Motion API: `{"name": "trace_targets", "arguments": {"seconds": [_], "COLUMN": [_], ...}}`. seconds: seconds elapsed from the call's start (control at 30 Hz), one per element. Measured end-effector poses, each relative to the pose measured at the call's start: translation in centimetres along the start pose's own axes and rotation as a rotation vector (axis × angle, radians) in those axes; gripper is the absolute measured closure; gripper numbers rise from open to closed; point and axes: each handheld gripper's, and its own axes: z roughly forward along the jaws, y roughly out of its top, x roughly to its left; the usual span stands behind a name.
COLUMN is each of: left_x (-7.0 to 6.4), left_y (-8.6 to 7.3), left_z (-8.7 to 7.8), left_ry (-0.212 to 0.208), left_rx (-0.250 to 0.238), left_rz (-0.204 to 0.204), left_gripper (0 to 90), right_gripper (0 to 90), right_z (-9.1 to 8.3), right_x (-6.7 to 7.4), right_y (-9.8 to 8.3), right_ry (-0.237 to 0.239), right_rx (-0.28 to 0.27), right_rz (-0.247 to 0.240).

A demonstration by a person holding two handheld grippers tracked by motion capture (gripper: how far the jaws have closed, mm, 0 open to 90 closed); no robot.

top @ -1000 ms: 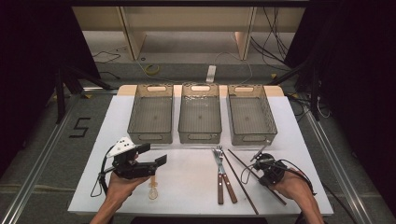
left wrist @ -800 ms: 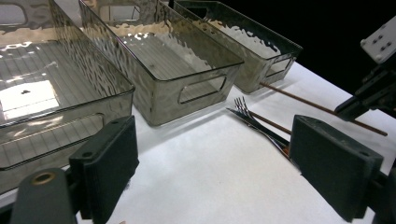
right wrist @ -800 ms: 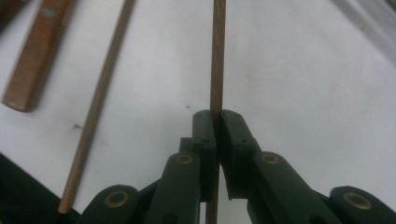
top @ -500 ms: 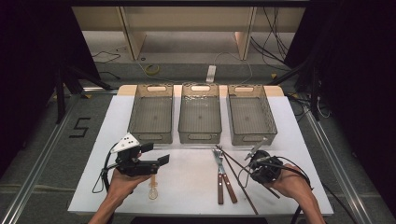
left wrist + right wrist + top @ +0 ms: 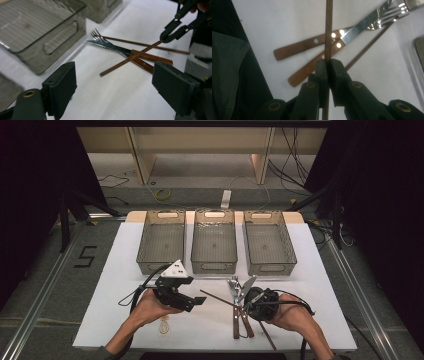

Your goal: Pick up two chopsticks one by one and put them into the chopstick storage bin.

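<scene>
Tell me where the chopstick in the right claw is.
In the high view the chopstick sticks out leftward from the shut right claw, low on the table's right half, crossing above the fork and knife.

Three bins (image 5: 214, 241) sit side by side at the table's (image 5: 110, 280) far half, fork (image 5: 234, 290) and knife (image 5: 244, 295) lie crossed before the middle-right gap, one chopstick (image 5: 216, 297) raised over them.

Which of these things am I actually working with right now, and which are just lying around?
In hand: chopstick, clamped between the jaws of the right gripper.
Lying about: fork, knife, second chopstick, small spoon, three bins.
</scene>
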Motion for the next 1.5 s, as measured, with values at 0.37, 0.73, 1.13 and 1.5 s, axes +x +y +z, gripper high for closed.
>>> {"name": "trace_targets", "arguments": {"seconds": [0.37,0.73,1.13,1.5], "left_x": [-2.7,-4.4,-4.8,-5.3], "left_y": [1.3,0.6,0.2,-0.1], "left_z": [2.2,4.0,4.6,4.7], "left_ry": [-0.052,-0.089,-0.145,-0.193], "left_rx": [0.171,0.259,0.295,0.324], "left_rz": [0.217,0.368,0.411,0.456], "left_gripper": [25.9,41.8,63.0,79.2], "right_gripper": [85.2,85.1,85.1,85.1], "right_z": [-0.1,0.0,0.5,0.8], "right_x": [0.8,1.9,2.5,3.3], "right_y": [1.1,1.7,2.1,2.2], "right_ry": [0.009,0.013,0.033,0.049], "right_rx": [-0.001,-0.008,0.010,0.007], "right_rz": [-0.080,-0.164,-0.207,-0.252]}}
